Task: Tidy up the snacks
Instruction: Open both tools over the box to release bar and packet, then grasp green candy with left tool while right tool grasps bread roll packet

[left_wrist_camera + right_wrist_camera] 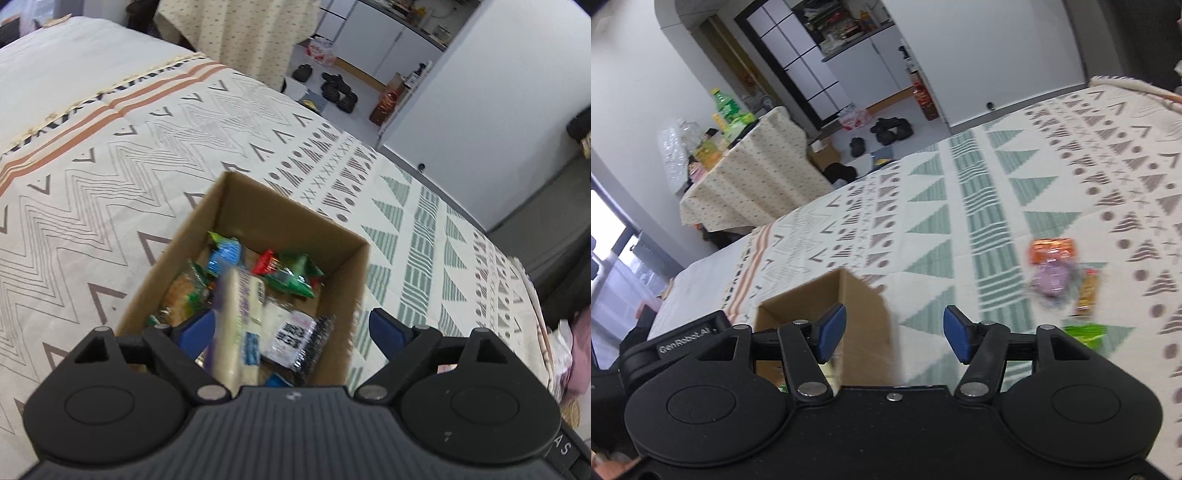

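Your left gripper (291, 328) hangs over the cardboard box (258, 206) with its jaws spread wide; a pale wrapped packet (240, 314) lies blurred between them, gripped by neither pad, among the snacks already in the box. Your right gripper (894, 334) is part open and empty, beside the box. Most of the job looks done, but an orange packet (1052, 251), a purple one (1052, 277) and a green one (1086, 334) still lie on the bedspread (960, 221).

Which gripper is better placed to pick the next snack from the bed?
Right. The right gripper is open, with loose snacks lying on the bed ahead to its right. The left gripper is open over the box.
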Demonstrator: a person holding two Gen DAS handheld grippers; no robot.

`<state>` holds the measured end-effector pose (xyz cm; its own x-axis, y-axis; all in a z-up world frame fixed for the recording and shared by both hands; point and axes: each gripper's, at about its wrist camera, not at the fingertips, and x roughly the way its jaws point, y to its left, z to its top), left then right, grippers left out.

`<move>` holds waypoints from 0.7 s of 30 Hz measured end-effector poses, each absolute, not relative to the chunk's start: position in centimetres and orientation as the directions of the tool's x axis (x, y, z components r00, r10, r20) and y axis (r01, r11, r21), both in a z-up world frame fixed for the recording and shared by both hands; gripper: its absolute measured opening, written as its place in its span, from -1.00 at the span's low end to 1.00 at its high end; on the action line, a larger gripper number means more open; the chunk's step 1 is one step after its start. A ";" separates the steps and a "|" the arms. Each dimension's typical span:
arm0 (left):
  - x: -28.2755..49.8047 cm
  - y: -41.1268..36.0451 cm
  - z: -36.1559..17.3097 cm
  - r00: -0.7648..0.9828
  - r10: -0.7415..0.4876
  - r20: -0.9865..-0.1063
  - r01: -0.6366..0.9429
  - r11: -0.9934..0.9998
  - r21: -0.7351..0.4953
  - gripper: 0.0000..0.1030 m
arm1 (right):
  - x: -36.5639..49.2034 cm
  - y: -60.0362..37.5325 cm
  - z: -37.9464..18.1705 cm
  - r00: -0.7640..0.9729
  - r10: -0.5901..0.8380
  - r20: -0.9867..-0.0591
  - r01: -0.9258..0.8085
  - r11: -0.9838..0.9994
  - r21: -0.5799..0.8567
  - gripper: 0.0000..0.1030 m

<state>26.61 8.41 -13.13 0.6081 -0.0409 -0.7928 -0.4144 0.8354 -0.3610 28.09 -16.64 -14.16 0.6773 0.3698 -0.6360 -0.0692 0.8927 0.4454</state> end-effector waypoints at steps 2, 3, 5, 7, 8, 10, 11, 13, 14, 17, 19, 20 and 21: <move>26.7 7.4 -12.9 0.610 -0.047 -0.791 -0.386 0.854 -0.349 0.74 | 27.8 -18.1 -14.2 0.683 0.355 -0.639 -0.054 0.896 0.441 0.15; 26.7 6.9 -12.8 0.612 -0.046 -0.790 -0.375 0.862 -0.341 0.74 | 27.6 -18.8 -14.2 0.686 0.344 -0.641 -0.044 0.899 0.436 0.15; 26.8 5.9 -12.7 0.616 -0.052 -0.786 -0.355 0.873 -0.336 0.74 | 27.3 -20.1 -14.2 0.691 0.326 -0.645 -0.023 0.902 0.431 0.16; 26.8 5.0 -12.7 0.615 -0.062 -0.786 -0.337 0.881 -0.333 0.74 | 27.1 -21.2 -14.4 0.692 0.315 -0.649 -0.011 0.904 0.426 0.16; 26.9 4.6 -12.7 0.614 -0.065 -0.787 -0.328 0.886 -0.329 0.74 | 26.9 -21.7 -14.5 0.692 0.308 -0.653 -0.005 0.906 0.423 0.16; 26.9 3.7 -12.8 0.614 -0.069 -0.786 -0.307 0.897 -0.318 0.74 | 26.6 -22.7 -14.7 0.691 0.298 -0.658 0.008 0.908 0.419 0.16; 27.0 3.3 -12.7 0.615 -0.073 -0.785 -0.294 0.903 -0.314 0.74 | 26.5 -23.2 -14.9 0.690 0.294 -0.661 0.014 0.908 0.418 0.16; 27.0 2.4 -12.6 0.620 -0.089 -0.780 -0.261 0.914 -0.312 0.74 | 26.3 -24.1 -15.1 0.689 0.288 -0.665 0.022 0.908 0.417 0.16; 27.0 1.9 -12.5 0.624 -0.095 -0.776 -0.244 0.919 -0.309 0.74 | 26.2 -24.4 -15.2 0.689 0.287 -0.666 0.024 0.909 0.417 0.16; 27.1 0.5 -12.4 0.636 -0.108 -0.764 -0.196 0.935 -0.295 0.74 | 25.9 -25.5 -15.5 0.688 0.282 -0.668 0.031 0.909 0.415 0.16; 27.1 -0.6 -12.5 0.636 -0.117 -0.763 -0.168 0.943 -0.286 0.74 | 25.9 -26.2 -15.7 0.688 0.277 -0.671 0.032 0.912 0.410 0.16; 27.2 -1.1 -12.6 0.635 -0.123 -0.763 -0.156 0.946 -0.283 0.74 | 25.9 -26.6 -15.8 0.687 0.274 -0.672 0.033 0.913 0.406 0.16; 27.3 -1.7 -12.7 0.632 -0.130 -0.764 -0.144 0.949 -0.281 0.74 | 25.9 -27.0 -15.9 0.687 0.272 -0.673 0.034 0.914 0.404 0.16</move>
<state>27.32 -1.70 -12.69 0.6317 -0.1305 -0.7641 -0.1437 0.9490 -0.2808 25.88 -27.00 -15.87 0.6872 0.2723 -0.6735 0.0337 0.9141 0.4040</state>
